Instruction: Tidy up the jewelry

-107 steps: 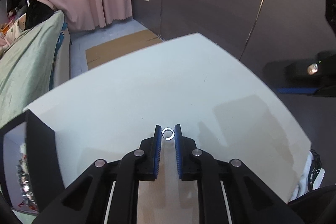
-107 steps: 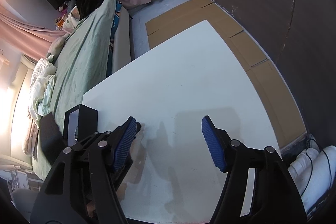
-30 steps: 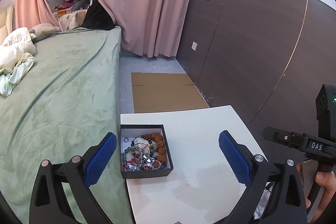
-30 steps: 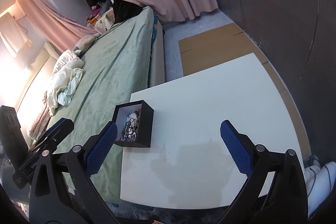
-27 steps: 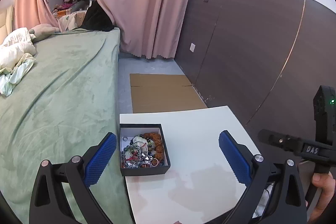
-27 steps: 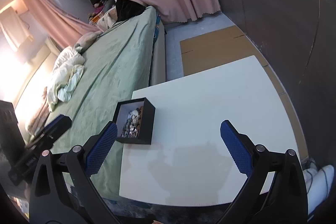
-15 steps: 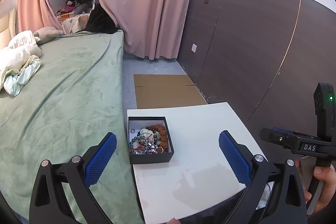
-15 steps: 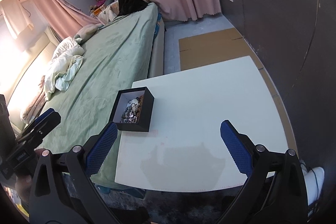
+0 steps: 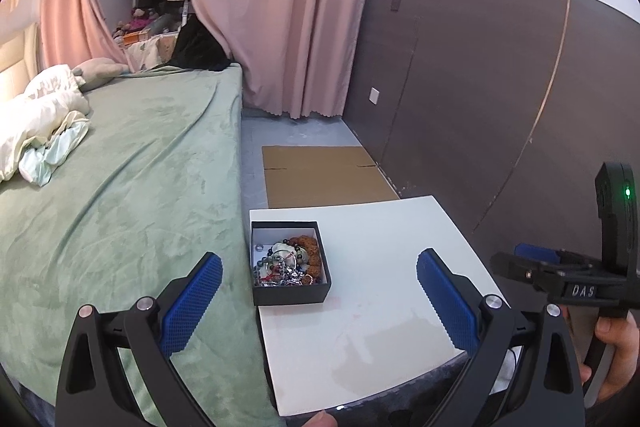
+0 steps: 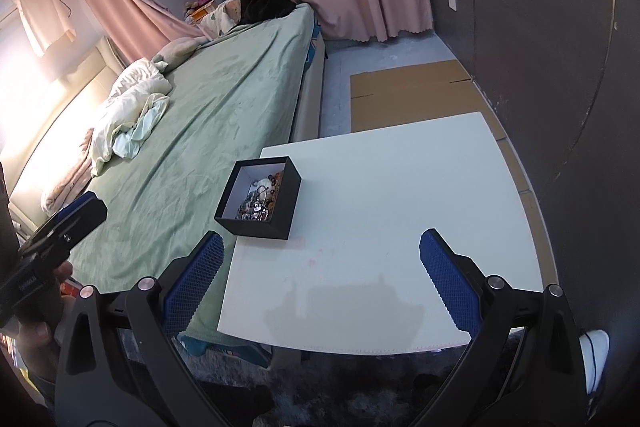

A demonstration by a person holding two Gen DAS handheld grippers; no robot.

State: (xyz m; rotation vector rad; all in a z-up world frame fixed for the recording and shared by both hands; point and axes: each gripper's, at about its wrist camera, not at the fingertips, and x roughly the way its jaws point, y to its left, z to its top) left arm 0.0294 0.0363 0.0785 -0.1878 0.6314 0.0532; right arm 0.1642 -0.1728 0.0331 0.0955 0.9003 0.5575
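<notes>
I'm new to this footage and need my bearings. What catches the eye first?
A black box heaped with beads and jewelry sits at the left edge of the white table, right beside the green bed. Both claws, left and right, hang wide open and empty above the table.

Black box (image 9: 291, 294), white table (image 9: 384, 247)

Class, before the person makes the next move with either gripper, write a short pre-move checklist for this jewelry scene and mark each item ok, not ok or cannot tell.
1. Left gripper open and empty: ok.
2. Right gripper open and empty: ok.
3. Black box upright on the white table, lid off: ok.
4. Jewelry gathered inside the box: ok.
5. No loose pieces left on the table: ok, as far as visible.
6. Pieces untangled inside the box: cannot tell.
</notes>
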